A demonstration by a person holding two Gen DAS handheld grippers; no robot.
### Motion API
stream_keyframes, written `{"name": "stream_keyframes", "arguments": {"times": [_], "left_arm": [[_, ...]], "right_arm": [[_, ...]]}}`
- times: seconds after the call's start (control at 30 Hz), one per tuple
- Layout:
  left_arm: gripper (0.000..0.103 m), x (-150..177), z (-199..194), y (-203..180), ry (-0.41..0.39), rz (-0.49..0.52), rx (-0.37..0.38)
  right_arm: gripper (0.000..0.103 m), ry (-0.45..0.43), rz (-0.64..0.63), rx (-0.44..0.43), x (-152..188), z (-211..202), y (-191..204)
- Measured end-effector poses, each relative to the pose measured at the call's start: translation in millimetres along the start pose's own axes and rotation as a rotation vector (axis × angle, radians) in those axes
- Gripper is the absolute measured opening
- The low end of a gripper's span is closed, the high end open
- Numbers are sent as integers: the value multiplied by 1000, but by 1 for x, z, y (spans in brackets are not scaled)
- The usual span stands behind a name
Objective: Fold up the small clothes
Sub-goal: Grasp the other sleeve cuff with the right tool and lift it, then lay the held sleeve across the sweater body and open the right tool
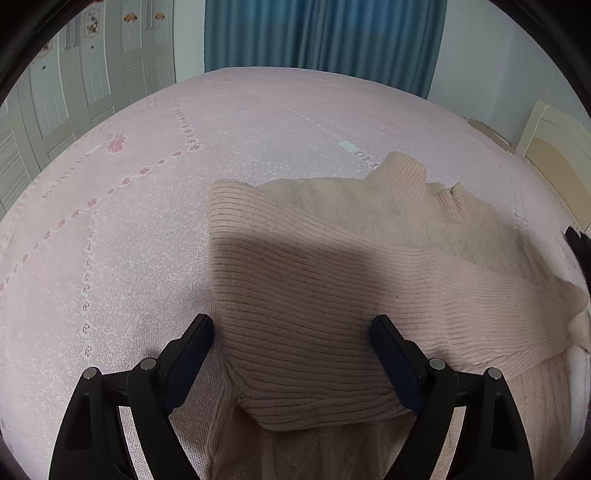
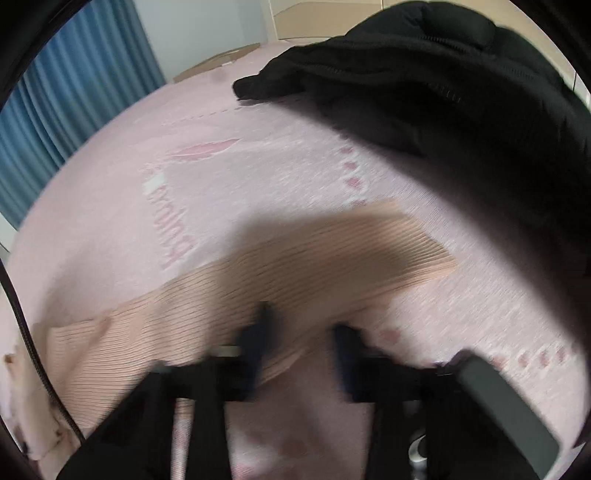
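Note:
A beige ribbed knit sweater (image 1: 332,280) lies on the pink bed cover, with a sleeve folded across its body. My left gripper (image 1: 291,332) is open, its fingers wide apart just above the folded sleeve near the sweater's lower part, holding nothing. In the right wrist view, which is motion-blurred, a ribbed beige sleeve (image 2: 314,258) stretches across the cover. My right gripper (image 2: 301,332) is open just over the sleeve's near edge; its left fingertip is over the knit, its right one beside it.
A pink patterned bed cover (image 1: 147,221) spans both views. A black garment (image 2: 443,92) is heaped at the far right of the bed. Blue curtains (image 1: 325,33) and a green-grey wardrobe (image 1: 74,81) stand behind. A cream headboard (image 1: 554,147) is at right.

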State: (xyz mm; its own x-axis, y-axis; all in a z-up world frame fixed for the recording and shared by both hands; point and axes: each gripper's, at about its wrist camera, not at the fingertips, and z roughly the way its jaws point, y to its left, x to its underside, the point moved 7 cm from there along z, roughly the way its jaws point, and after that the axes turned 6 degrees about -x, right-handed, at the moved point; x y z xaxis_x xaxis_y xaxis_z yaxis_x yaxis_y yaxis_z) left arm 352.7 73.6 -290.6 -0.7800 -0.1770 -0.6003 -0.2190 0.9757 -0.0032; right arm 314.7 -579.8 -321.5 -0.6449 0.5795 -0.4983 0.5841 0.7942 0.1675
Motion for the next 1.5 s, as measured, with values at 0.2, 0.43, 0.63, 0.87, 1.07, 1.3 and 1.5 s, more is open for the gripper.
{"name": "stream_keyframes", "arguments": {"times": [0.2, 0.43, 0.63, 0.87, 1.07, 1.3, 1.5], "left_arm": [[86, 4, -17, 12, 2, -4, 16], [86, 5, -61, 73, 3, -56, -2], [86, 26, -83, 121, 91, -170, 82], [86, 51, -93, 154, 93, -252, 85], [86, 75, -86, 153, 153, -269, 130], [84, 65, -77, 111, 136, -207, 242], [84, 37, -59, 58, 97, -132, 271]], "right_arm": [[6, -113, -151, 67, -19, -55, 28], [6, -259, -325, 8, -25, -138, 128], [6, -309, -542, -158, 11, -188, 277], [6, -177, -722, -478, 135, -202, 442], [52, 0, -877, -617, 230, -169, 498], [62, -24, -813, -545, 202, -157, 423], [62, 11, -718, -347, 167, -114, 304]]}}
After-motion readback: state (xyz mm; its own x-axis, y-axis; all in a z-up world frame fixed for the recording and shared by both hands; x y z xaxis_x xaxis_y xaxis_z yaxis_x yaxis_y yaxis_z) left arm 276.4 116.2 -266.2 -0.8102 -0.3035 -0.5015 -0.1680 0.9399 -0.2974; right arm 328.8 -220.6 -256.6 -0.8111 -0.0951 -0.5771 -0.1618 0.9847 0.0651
